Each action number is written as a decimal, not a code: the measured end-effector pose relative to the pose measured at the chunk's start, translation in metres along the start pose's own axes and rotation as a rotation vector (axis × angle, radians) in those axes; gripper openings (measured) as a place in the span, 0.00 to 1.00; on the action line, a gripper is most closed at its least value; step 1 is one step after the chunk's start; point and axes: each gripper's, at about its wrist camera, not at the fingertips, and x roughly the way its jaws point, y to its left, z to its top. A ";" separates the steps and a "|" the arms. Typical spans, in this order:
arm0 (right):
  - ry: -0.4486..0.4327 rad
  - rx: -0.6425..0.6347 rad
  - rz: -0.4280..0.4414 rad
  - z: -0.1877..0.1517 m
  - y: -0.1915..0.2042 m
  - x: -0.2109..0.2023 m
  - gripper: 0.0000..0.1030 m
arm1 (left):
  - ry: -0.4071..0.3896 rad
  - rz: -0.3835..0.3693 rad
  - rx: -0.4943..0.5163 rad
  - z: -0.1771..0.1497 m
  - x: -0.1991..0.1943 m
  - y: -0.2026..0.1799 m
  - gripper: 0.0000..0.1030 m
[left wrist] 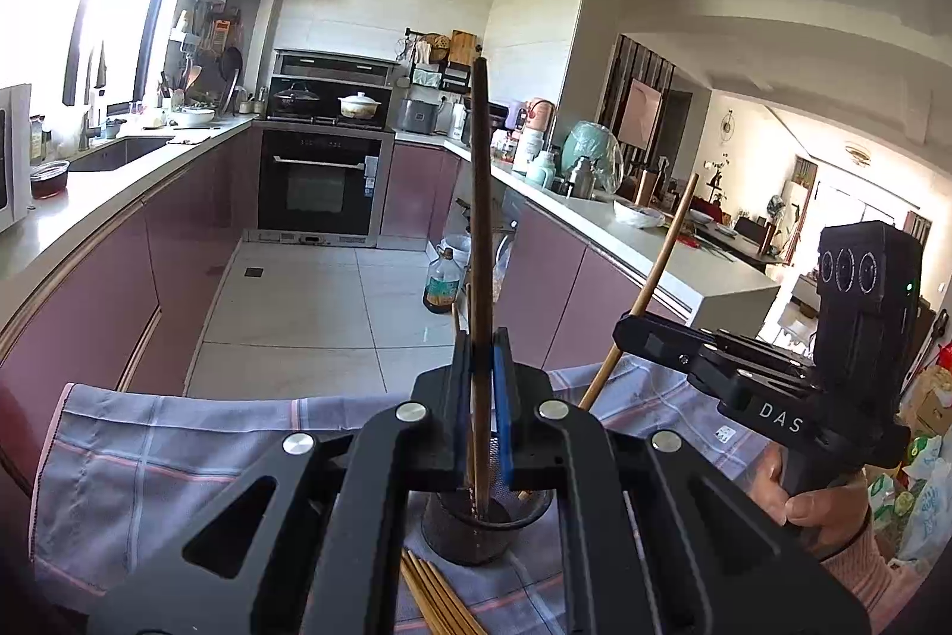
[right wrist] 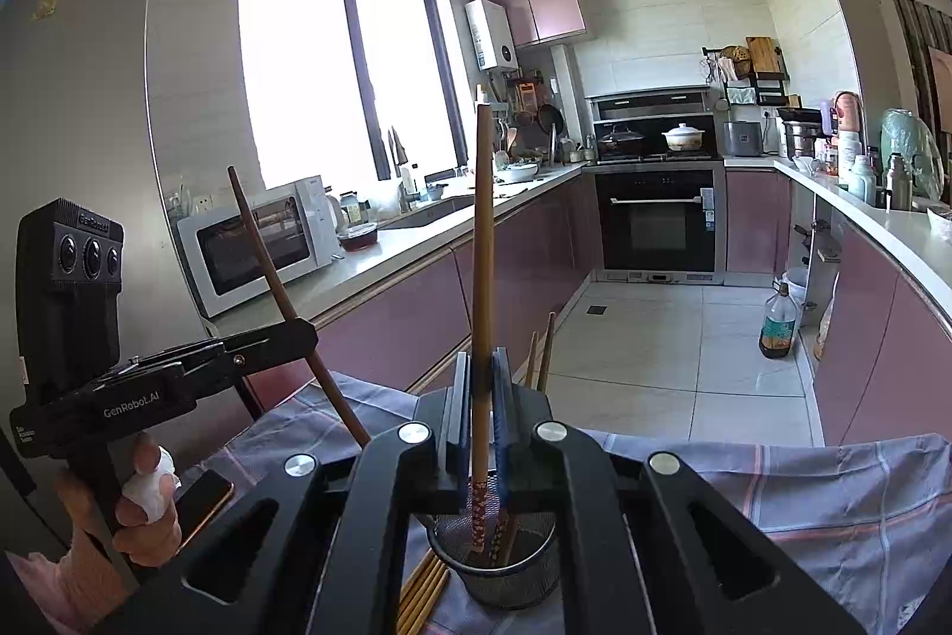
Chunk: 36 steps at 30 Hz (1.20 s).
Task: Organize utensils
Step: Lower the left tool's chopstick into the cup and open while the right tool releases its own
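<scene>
My left gripper (left wrist: pixel 481 397) is shut on a dark brown chopstick (left wrist: pixel 481 218), held upright with its lower end in a dark mesh utensil cup (left wrist: pixel 485 531) on the checked cloth. My right gripper (right wrist: pixel 482 397) is shut on a light bamboo chopstick (right wrist: pixel 483 242), also upright, its patterned end inside the same cup (right wrist: pixel 497 572). Each gripper shows in the other's view: the right one (left wrist: pixel 625 328) with the bamboo chopstick (left wrist: pixel 663 266), the left one (right wrist: pixel 309 331) with the dark chopstick (right wrist: pixel 268 272). Several loose bamboo chopsticks (left wrist: pixel 437 596) lie on the cloth beside the cup.
A checked grey cloth (left wrist: pixel 149 450) covers the table. A phone (right wrist: pixel 205 501) lies on it at the left. More chopsticks (right wrist: pixel 544 349) stand in the cup. Kitchen counters, an oven (left wrist: pixel 321 183) and an oil bottle (left wrist: pixel 441 281) lie beyond.
</scene>
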 end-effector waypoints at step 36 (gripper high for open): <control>0.245 0.067 -0.071 -0.030 -0.016 0.071 0.12 | 0.307 0.058 -0.015 -0.049 0.121 0.030 0.18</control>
